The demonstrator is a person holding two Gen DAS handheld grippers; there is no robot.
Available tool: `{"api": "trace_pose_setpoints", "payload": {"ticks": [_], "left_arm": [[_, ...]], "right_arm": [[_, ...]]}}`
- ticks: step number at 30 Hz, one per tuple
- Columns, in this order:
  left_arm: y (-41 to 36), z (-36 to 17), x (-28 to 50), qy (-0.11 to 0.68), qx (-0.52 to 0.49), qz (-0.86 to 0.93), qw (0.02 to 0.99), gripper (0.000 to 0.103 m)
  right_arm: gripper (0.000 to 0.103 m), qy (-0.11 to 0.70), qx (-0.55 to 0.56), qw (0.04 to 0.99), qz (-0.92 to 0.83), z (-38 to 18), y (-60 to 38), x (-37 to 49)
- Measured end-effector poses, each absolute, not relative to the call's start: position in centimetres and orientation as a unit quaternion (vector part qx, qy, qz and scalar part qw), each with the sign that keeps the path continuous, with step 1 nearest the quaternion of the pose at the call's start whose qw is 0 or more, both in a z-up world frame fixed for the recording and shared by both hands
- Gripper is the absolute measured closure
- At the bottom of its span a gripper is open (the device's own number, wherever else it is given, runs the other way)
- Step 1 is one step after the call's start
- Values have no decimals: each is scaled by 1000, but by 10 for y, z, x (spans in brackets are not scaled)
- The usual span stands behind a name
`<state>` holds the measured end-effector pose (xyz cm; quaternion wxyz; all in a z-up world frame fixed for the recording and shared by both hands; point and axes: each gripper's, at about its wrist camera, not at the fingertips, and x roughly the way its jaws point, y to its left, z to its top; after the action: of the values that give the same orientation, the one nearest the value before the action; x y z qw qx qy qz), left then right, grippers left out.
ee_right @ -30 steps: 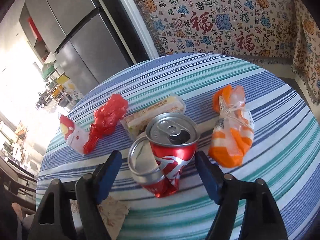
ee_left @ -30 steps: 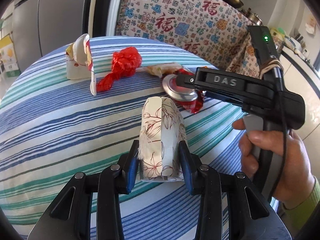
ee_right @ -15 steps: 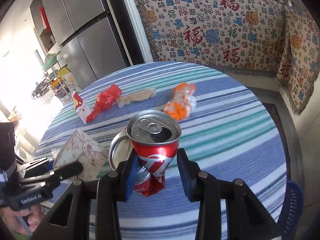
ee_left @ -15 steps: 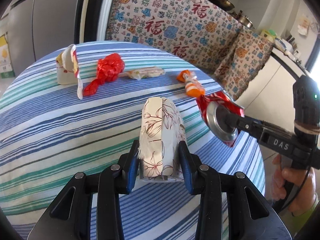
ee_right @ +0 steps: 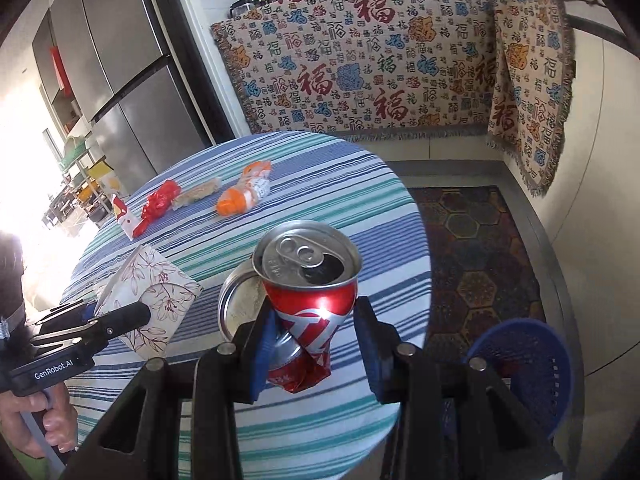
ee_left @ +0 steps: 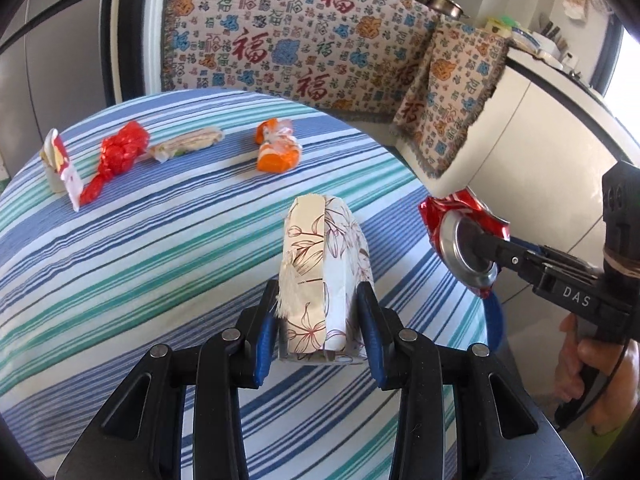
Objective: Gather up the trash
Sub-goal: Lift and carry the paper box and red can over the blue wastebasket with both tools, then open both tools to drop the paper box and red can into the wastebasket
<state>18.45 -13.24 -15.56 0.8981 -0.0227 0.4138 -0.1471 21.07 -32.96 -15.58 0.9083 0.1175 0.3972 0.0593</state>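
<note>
My left gripper [ee_left: 320, 312] is shut on a floral paper box [ee_left: 324, 264], held upright above the striped tablecloth [ee_left: 160, 240]. In the right wrist view the same box [ee_right: 156, 288] shows at the left, in the left gripper [ee_right: 108, 312]. The right gripper [ee_right: 314, 320] is shut on a crushed red soda can [ee_right: 308, 280], its open top facing the camera. From the left wrist view the can [ee_left: 464, 240] hangs past the table's right edge in the right gripper [ee_left: 480, 276]. A blue mesh basket [ee_right: 528, 368] stands on the floor at the lower right.
At the far side of the round table lie a red-and-white carton [ee_left: 60, 164], a crumpled red wrapper [ee_left: 118, 152], a clear-wrapped snack [ee_left: 188, 146] and an orange packet [ee_left: 278, 152]. A patterned cloth [ee_left: 304, 40] covers the counter behind. A rug [ee_right: 472, 248] lies on the floor.
The right jaws closed in on the can, lifted it off the table and carried it out past the right edge. The left gripper pulled back from the far trash, still holding the box.
</note>
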Motion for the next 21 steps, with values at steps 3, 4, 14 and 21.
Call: {"api": "trace_pose_setpoints", "payload": {"ticks": [3,4,14,21], "left_arm": [[-154,-152,185,413,-5,-151,898,65],[-159,-151,185,413,-1,-153,898,65],[-235,-146,187,418,25,-204,885,65],[-315,-153,190,429,35,-266,863,65]], "right_arm": [[64,391,120,911,52,-154,-345,200],[64,390,120,912,50,-153,-349,197],[64,385,132,913,-8,-148,-423,173],[64,409,131,901,-63,-161,-492,157]]}}
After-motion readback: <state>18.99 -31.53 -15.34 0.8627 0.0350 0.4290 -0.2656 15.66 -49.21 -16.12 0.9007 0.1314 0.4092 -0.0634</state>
